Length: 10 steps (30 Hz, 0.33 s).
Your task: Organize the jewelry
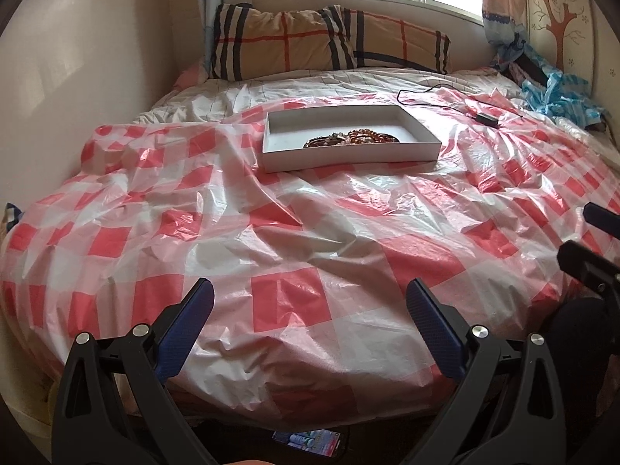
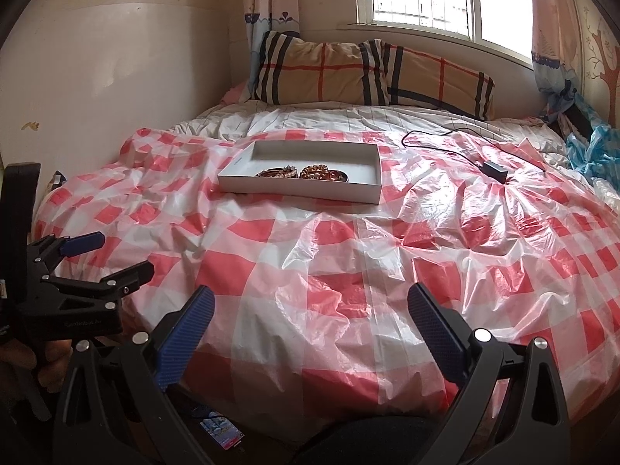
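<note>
A shallow white box (image 1: 350, 157) sits on the bed's red-and-white checked plastic sheet (image 1: 310, 240). Several brown and amber bead bracelets (image 1: 354, 138) lie inside it at its near side. The box (image 2: 302, 193) and the bracelets (image 2: 302, 172) also show in the right wrist view. My left gripper (image 1: 310, 298) is open and empty over the near edge of the bed, well short of the box. My right gripper (image 2: 312, 302) is open and empty, likewise near the bed's front edge. The left gripper (image 2: 112, 257) shows at the left of the right wrist view.
Two plaid pillows (image 1: 286, 44) lean at the head of the bed under a window. A black cable with an adapter (image 1: 486, 118) lies right of the box. Blue cloth (image 1: 558, 95) is heaped at far right. A wall (image 1: 77, 77) runs along the left. A phone (image 1: 308, 441) lies on the floor.
</note>
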{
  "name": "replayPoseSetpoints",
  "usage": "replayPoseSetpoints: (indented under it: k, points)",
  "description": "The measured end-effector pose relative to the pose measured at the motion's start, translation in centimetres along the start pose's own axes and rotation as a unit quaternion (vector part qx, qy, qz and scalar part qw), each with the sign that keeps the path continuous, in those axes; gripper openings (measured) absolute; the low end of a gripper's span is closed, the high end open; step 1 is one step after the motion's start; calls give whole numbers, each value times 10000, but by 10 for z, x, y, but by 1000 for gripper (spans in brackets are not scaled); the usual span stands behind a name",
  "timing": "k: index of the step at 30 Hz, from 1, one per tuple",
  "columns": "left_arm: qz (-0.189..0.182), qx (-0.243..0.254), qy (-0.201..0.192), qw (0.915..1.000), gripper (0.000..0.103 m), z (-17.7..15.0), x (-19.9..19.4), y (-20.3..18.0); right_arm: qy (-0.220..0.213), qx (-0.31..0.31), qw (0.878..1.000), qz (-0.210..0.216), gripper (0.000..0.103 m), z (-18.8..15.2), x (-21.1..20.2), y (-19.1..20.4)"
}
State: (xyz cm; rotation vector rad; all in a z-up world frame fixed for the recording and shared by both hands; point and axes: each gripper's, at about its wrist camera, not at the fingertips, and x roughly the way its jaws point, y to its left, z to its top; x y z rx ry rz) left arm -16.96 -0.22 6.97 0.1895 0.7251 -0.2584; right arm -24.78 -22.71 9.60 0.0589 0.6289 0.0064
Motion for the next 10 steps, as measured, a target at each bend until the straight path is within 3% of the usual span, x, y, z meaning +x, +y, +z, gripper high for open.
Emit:
replayPoseSetpoints:
  k: [6,10]
  points:
    - [-4,-226,346,9991,95,1,10,10,4,20,10000,2,96,1,0,-2]
    - [24,-286,365,9989,95,1,11,12,8,8,10000,-8,96,1,0,-1]
